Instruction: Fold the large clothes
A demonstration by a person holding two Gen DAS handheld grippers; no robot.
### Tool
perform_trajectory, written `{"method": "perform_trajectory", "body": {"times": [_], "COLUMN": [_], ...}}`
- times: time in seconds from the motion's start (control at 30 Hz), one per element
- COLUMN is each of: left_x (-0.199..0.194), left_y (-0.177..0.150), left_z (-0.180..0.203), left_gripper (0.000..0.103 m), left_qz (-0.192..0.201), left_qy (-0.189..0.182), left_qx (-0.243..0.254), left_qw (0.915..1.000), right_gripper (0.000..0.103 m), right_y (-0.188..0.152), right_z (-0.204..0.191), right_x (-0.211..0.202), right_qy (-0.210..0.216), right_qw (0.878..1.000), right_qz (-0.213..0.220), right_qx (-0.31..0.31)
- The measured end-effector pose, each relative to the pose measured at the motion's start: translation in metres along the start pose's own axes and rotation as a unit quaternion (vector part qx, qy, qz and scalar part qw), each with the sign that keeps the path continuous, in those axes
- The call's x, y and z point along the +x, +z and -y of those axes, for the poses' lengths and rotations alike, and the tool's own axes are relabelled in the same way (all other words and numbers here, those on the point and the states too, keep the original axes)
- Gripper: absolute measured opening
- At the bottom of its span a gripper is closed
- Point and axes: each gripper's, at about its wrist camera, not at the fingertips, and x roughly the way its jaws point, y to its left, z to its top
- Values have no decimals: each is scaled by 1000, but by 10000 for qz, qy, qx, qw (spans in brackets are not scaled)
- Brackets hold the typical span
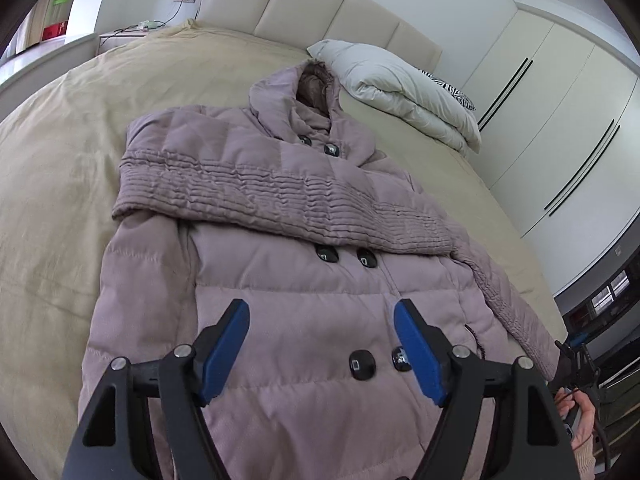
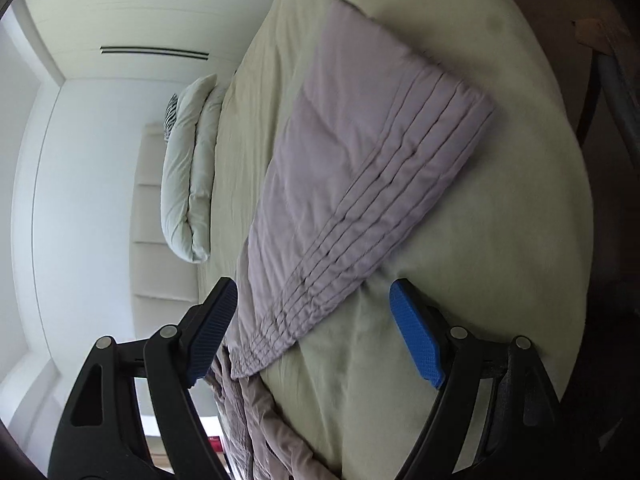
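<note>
Hovering open-jawed, both grippers [image 1: 322, 314] [image 2: 314, 294] tilt down over the coat [image 1: 280, 288].

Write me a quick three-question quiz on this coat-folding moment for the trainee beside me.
1. True or false: the left tool is clamped on the mauve coat.
2. Which part of the coat lies folded across its chest? A) the hood B) a sleeve C) the hem
3. Fill in: at the head of the beige bed, to the right of the hood, lies a folded white ____.

Key
1. False: its blue pads stand apart above the coat's front, nothing between them.
2. B: the sleeve with ribbed stitching runs across the chest.
3. Duvet. The right tool is open too.
</note>
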Motion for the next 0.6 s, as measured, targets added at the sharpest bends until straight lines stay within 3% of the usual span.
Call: {"method": "perform_trajectory", "body": {"times": [0.13,0.2,0.23,0.27,0.33,0.4,0.5,0.6], "left_x": [-6,-11,-14,-17,-22,-25,-27,-27], "left_y": [-5,-4,-3,-1,3,9,16,20], "left_z": [-5,-9,-12,-13,-14,-13,-12,-20], "left_gripper": [77,77,77,77,76,76,76,76], "left_qz": [-68,-71,-39,-1,49,97,177,200], "left_qy": [-142,-287,-328,-350,-399,-475,-660,-940], "left_qx": [-198,-359,-433,-480,-477,-471,-562,-930], "left_qw": [9997,9989,9985,9982,9980,9977,9961,9910], "right_gripper": [79,78,72,53,32,31,28,25], "right_y": [22,33,43,46,49,42,-2,-70], "right_z": [17,11,8,0,-26,-66,-144,-203], "right_x": [8,7,5,7,12,13,20,31], "right_qy": [175,145,83,18,-78,-75,-99,-54], "right_qw": [9977,9976,9981,9988,9988,9922,9588,9026], "right_qz": [297,442,462,444,325,262,116,-106], "right_qx": [582,517,387,202,-361,-1217,-2836,-4302]}}
